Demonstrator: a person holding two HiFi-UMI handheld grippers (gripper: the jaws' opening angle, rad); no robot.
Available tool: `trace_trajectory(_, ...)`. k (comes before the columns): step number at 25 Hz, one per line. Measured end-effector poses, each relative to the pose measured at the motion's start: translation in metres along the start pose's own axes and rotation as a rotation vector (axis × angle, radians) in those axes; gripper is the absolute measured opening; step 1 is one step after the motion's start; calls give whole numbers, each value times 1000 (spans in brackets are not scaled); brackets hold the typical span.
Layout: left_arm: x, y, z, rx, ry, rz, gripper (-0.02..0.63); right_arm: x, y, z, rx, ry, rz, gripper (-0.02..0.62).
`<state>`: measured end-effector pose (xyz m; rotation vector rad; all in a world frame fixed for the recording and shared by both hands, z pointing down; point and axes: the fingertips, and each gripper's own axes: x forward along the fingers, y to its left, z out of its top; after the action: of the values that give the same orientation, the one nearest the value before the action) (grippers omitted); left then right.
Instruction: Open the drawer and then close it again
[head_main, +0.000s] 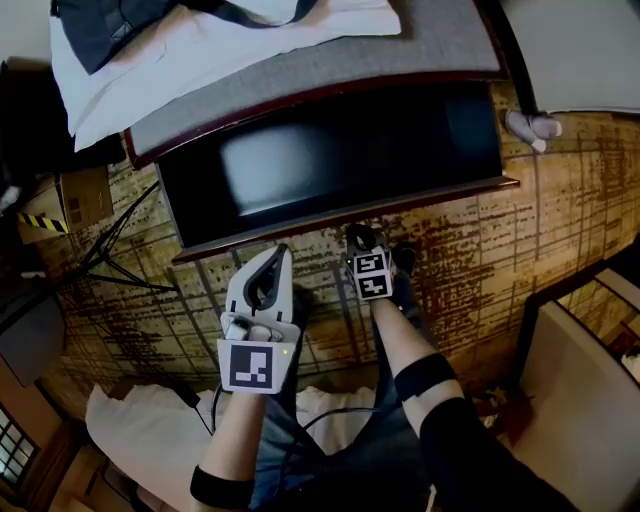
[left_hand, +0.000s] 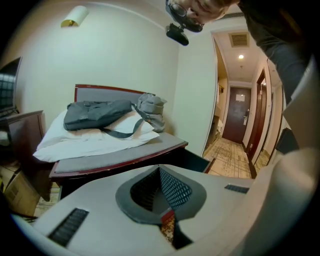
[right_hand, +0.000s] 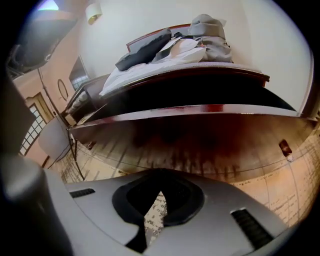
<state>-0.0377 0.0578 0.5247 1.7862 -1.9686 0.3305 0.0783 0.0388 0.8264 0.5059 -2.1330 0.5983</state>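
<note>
Left tongs (head_main: 278, 255) clenched, nothing between jaws. Right tongs (head_main: 362, 240) clenched too, empty. Both sit lower centre of frame, just below front edge of drawer (head_main: 420, 203); contact with it not evident. Drawer stands pulled out, mid-frame, dark inside, under grey tabletop (head_main: 420, 45) carrying pillow (head_main: 220, 50) and bag (head_main: 100, 30). Judgement: opening half looks done, closing step in hand. Next move calls for clenched tips placed against front panel, then straight, even push until flush; off-centre push may skew drawer.

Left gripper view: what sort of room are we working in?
Likely a hotel room: white pillows on a padded bed, a dark entry door down a short passage, and patterned carpet.
</note>
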Motion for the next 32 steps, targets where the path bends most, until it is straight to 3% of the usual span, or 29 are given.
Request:
trace_trajectory(7,14,7,-21,-24,-6,21,3,20,-10,17,11,-72,-13,0)
trace_trajectory(16,11,22,-26,-31,6,35,3,28,-19,15,111,-119,-94,0)
trace_trajectory(25,15,39,-33,-32,0,62,3,51,-29,61,108,-182,-92,0)
trace_trajectory(32,23,55,-38,-79,-8,95,3,73,-36,104,127,-220,-93,0)
